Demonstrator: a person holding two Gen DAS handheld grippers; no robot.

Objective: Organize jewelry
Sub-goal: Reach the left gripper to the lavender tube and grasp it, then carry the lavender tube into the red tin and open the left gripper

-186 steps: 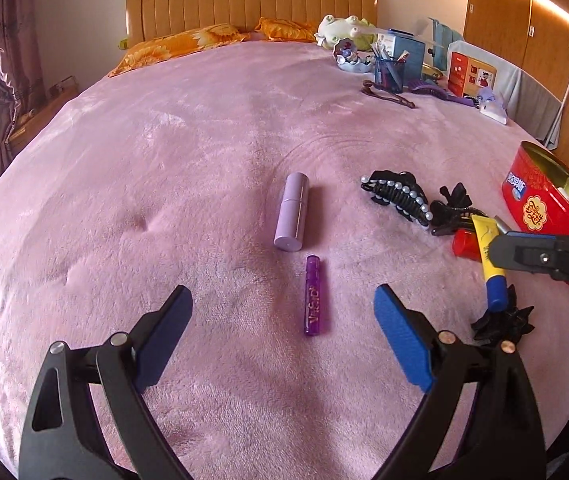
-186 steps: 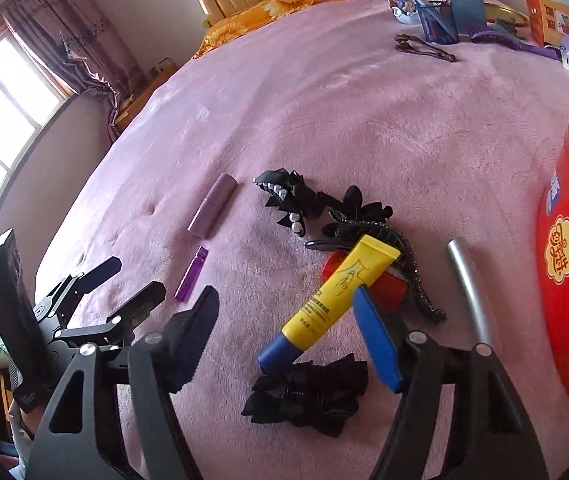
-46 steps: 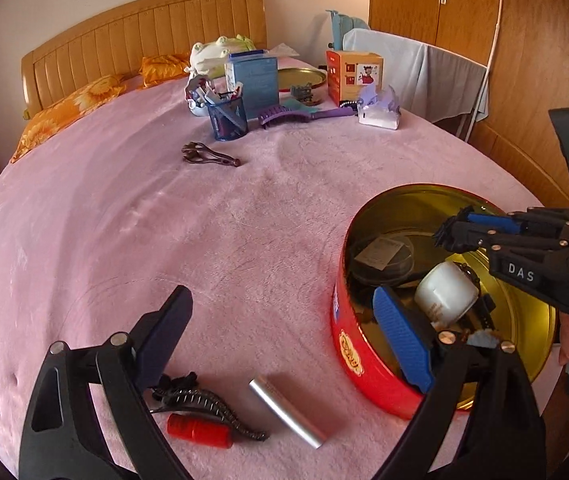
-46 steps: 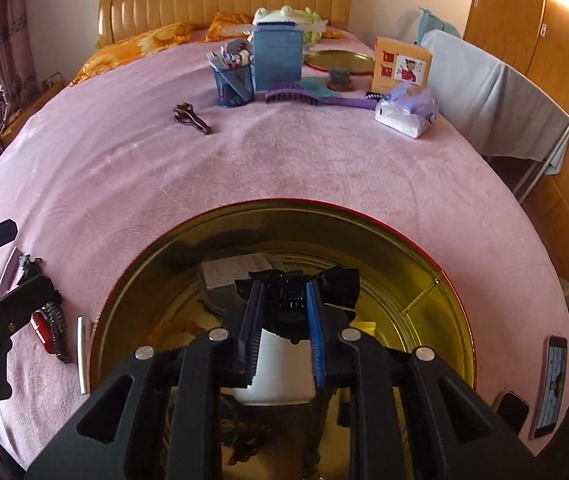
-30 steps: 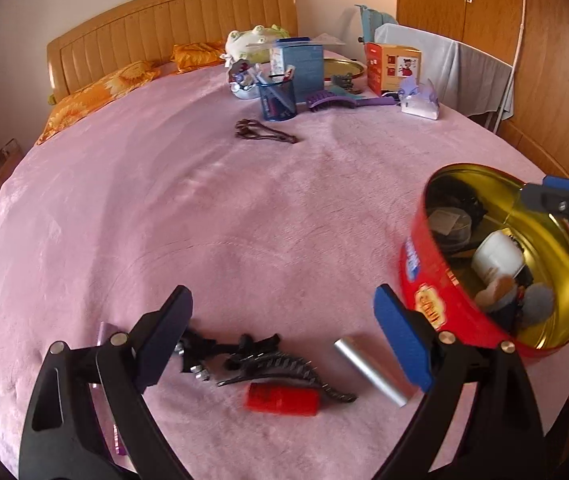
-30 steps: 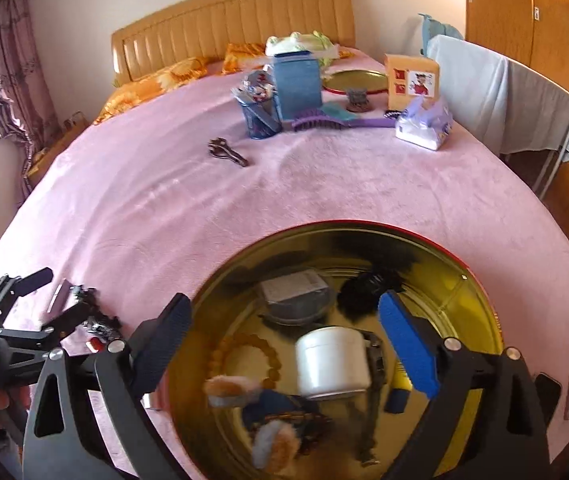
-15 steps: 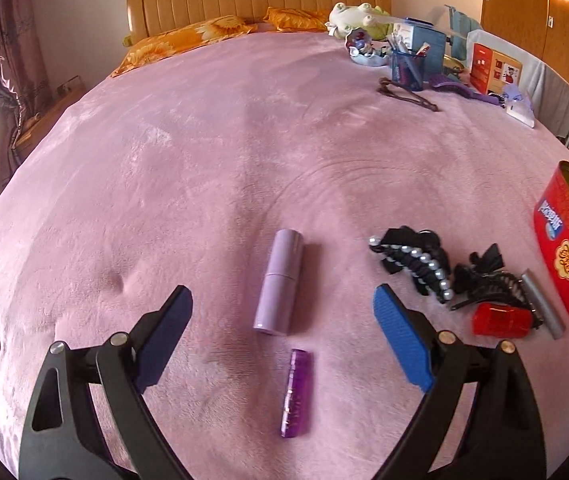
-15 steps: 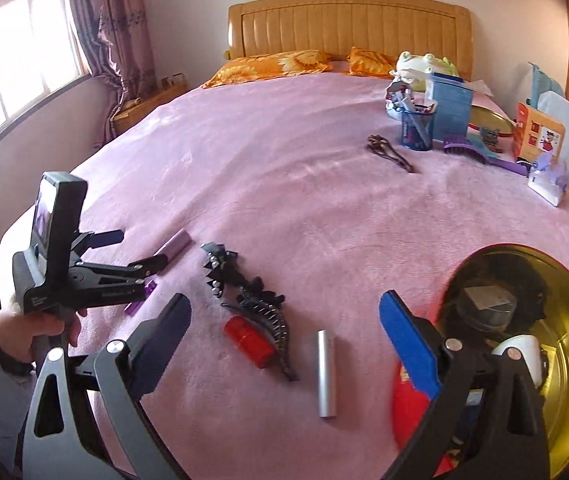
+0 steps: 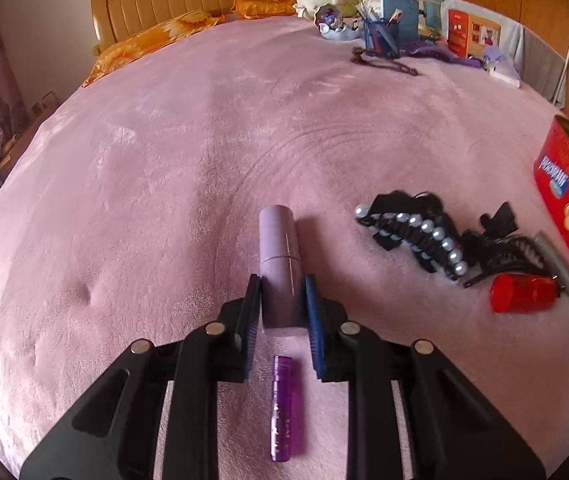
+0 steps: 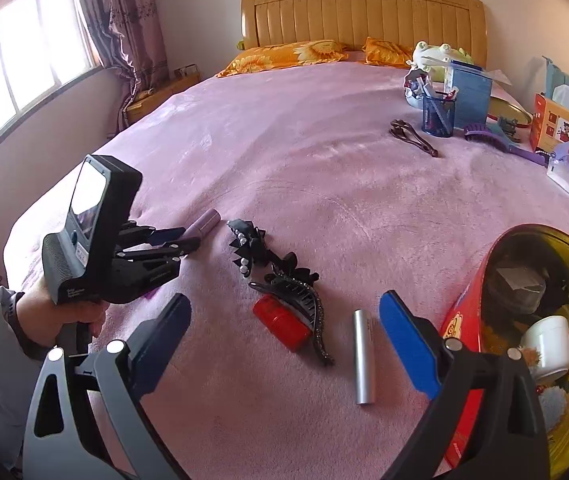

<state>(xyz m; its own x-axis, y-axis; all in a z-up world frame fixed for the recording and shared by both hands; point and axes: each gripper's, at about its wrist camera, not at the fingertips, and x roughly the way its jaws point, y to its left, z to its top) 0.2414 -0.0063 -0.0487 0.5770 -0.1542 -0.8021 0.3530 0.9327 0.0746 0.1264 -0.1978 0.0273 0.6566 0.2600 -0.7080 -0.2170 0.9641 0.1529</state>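
Already the red round tin [image 10: 464, 320] at the right holds a share of the clutter: a white jar [image 10: 546, 344], a flat dark case and some furry bits lie inside it; the rest waits on the pink bedspread [image 9: 164, 160]. The left gripper [image 9: 283, 300] has just been closing, and its jaws now press on the near end of the lilac tube [image 9: 279, 256], which lies flat on the spread, so the pick looks begun but the lift not yet made. Just short of it, between the gripper's arms, lies a slim purple glitter tube [image 9: 284, 408]; to the right sit the pearl hair claw [image 9: 416, 236], a black toothed hair claw [image 10: 296, 292], a red cap-like cylinder [image 9: 522, 294] and a silver tube [image 10: 364, 360] near the tin. The right gripper [image 10: 284, 344] hangs above these with jaws spread wide and nothing between them; by my judgement about half the sorting remains, six pieces in all.
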